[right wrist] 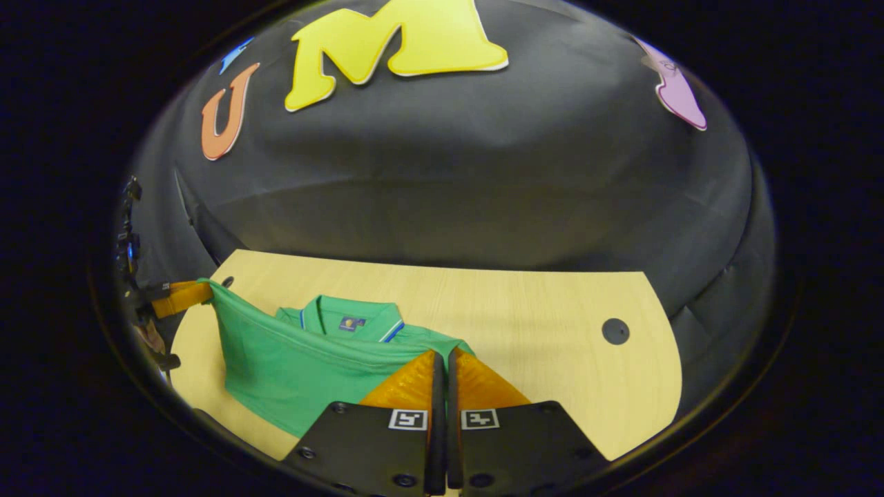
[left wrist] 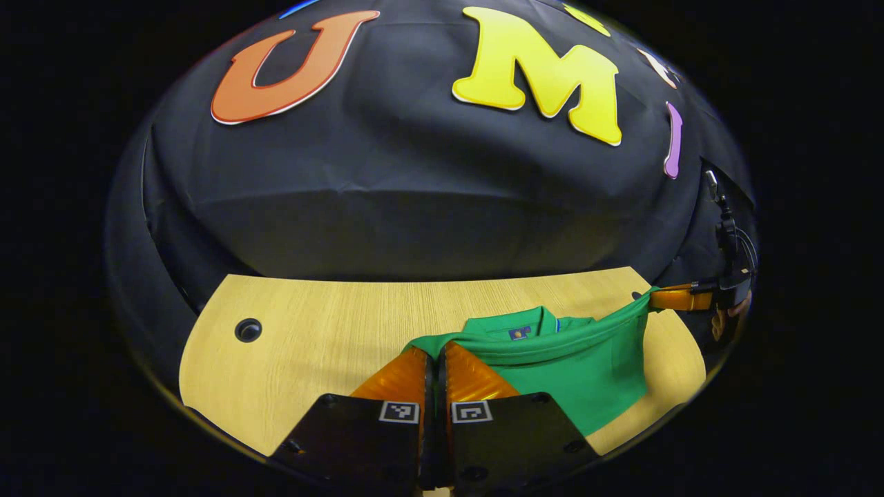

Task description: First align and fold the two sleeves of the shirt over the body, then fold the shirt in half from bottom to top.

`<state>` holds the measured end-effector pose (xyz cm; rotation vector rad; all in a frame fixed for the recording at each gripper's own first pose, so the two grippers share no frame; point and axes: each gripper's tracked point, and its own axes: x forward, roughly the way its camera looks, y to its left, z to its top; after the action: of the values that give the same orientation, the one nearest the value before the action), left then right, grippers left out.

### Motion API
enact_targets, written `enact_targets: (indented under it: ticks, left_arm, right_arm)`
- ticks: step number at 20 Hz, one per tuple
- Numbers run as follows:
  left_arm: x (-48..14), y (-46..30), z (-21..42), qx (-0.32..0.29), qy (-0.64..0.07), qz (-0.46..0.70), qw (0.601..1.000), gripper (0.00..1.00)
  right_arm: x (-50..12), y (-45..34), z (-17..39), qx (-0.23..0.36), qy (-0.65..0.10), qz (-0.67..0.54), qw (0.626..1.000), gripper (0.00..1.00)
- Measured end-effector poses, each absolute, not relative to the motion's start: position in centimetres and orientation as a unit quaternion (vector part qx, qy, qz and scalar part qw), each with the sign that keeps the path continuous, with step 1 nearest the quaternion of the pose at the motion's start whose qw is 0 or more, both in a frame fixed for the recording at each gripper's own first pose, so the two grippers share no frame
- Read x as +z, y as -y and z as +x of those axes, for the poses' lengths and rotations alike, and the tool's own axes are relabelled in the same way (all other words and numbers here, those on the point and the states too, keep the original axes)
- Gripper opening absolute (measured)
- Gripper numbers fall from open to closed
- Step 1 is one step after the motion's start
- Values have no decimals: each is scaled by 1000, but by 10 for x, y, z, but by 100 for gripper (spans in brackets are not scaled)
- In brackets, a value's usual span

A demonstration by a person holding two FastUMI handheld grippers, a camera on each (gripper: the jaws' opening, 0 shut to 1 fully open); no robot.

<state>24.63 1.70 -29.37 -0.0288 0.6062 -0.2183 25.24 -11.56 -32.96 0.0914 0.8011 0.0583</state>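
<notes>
A green polo shirt (left wrist: pixel 587 366) lies on the wooden table (left wrist: pixel 324 331), its collar (left wrist: pixel 514 326) toward the far wall. My left gripper (left wrist: pixel 436 352) is shut on one corner of the shirt's lifted edge. The right gripper (left wrist: pixel 680 299) pinches the other corner at the far right, so the edge is stretched taut between them above the body. In the right gripper view the right gripper (right wrist: pixel 444 357) is shut on the shirt (right wrist: pixel 297 366), just right of the collar (right wrist: pixel 352 319). The left gripper (right wrist: pixel 181 295) holds the opposite corner at the far left.
The light wooden table (right wrist: pixel 552 310) has a dark round cable hole (left wrist: pixel 248 330) near its left end and another hole (right wrist: pixel 615 331) near its right end. Black cloth walls stand close behind the table's far edge.
</notes>
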Motion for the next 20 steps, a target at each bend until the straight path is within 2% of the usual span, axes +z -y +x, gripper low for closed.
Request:
enact_targets:
  ticks: [8,10,12,13,14,15,16,17,18,20]
  left_arm:
    - [-358,-19,288,-78,-294,8,953,4]
    - [-369,-18,293,-74,-298,18,951,5]
    - [-378,-12,294,-78,-305,12,949,9]
    - [-379,-11,290,-77,-311,7,947,12]
    - [-380,-11,288,-75,-315,5,946,23]
    - [-377,-13,287,-69,-315,2,947,34]
    - [-375,-14,285,-66,-315,-3,947,71]
    - [-370,-16,281,-60,-314,-6,947,75]
    - [-366,-19,277,-54,-314,-8,948,83]
    - [-347,-22,269,-48,-309,-24,950,100]
  right_arm:
    - [-395,119,291,16,-380,3,925,1]
    - [-407,116,295,18,-386,-10,922,8]
    - [-414,114,297,15,-388,-9,922,9]
    - [-415,115,298,10,-388,-8,921,14]
    - [-412,117,299,5,-385,-10,923,31]
    - [-408,118,300,1,-378,-12,926,38]
    - [-403,119,300,-2,-372,-11,928,51]
    - [-394,120,299,-4,-365,-8,931,63]
    - [-386,120,296,-7,-360,-5,933,82]
    - [-368,120,289,-12,-346,1,938,88]
